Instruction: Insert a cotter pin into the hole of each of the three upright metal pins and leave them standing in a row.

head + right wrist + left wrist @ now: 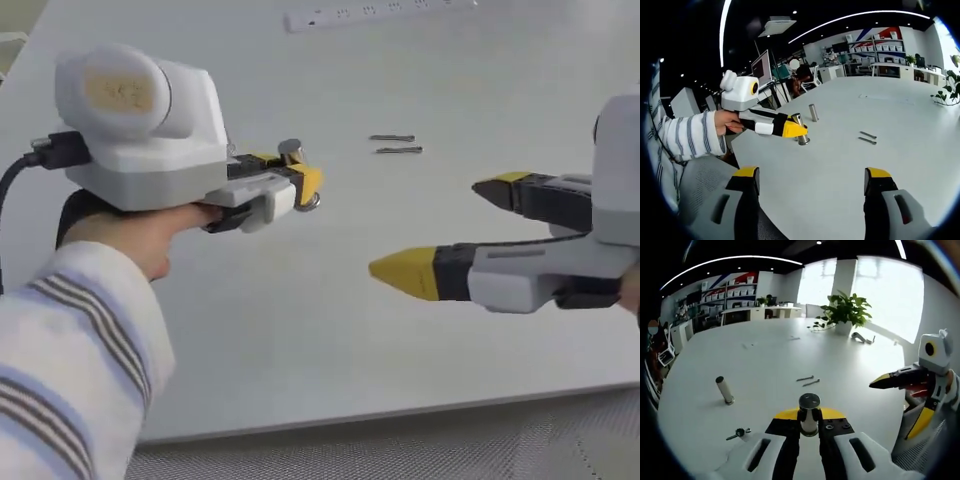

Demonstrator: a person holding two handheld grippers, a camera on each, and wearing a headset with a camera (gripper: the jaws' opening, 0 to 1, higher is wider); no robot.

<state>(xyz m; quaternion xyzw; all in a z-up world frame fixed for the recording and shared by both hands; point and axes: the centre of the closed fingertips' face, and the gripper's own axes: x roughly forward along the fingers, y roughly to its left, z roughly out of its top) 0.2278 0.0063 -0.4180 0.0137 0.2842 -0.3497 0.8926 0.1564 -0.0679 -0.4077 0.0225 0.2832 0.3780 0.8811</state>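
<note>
I can read no text, number or brand here. The red and blue wall graphic (740, 278), upper left of the left gripper view (upper right in the right gripper view too), is too small; the power strip (370, 12) at the head view's top edge carries blurred marks.

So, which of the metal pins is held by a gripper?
The metal pin clamped in the left gripper; the other upright pin stands free on the table.
</note>
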